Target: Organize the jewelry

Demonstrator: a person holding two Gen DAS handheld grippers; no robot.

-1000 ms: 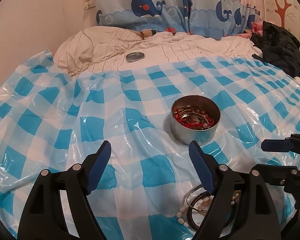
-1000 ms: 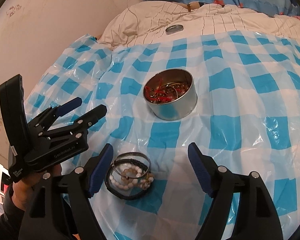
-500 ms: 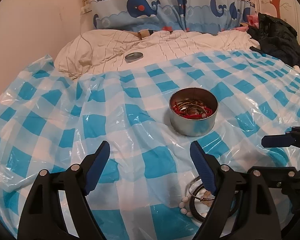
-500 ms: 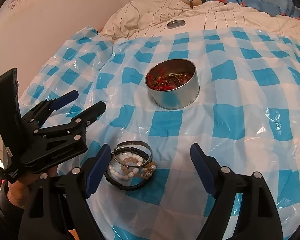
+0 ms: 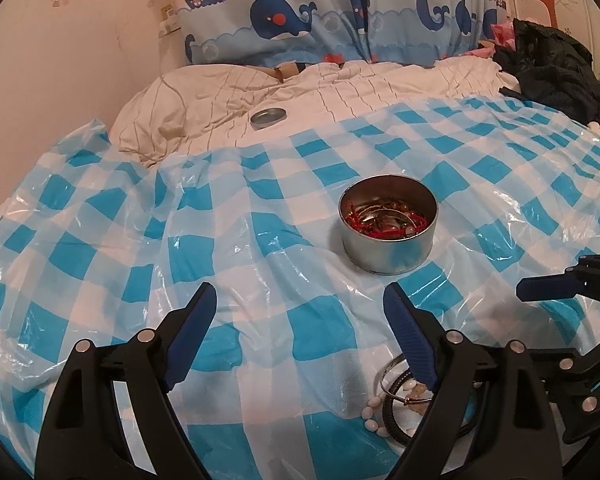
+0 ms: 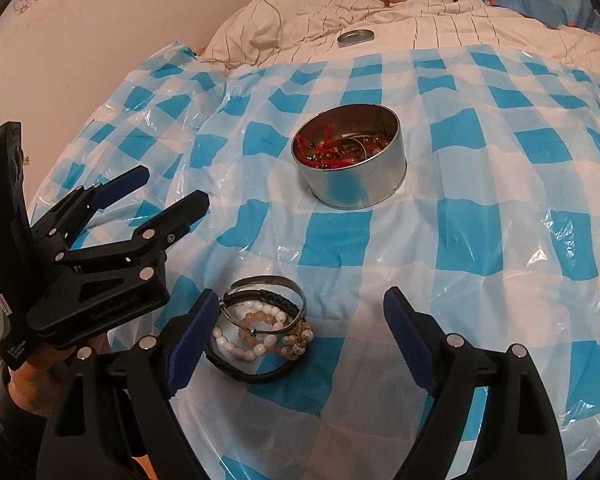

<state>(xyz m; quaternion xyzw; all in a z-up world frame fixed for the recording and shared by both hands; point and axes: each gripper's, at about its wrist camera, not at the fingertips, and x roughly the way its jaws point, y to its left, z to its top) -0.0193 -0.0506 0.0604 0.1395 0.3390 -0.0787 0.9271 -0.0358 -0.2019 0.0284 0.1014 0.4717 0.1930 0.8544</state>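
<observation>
Right wrist view: each hand-held gripper (image 6: 296, 340) gapes wide, empty, bracelets (image 6: 260, 336) before the tin (image 6: 350, 160), lid (image 6: 355, 36) beyond.

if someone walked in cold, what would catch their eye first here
Probably the round metal tin mid-sheet, full of red cord and beads, on the blue-checked plastic sheet. Next, the loose heap of bracelets in front of it, beside the open right gripper. The tin's lid lies far back on the cream bedding.
</observation>
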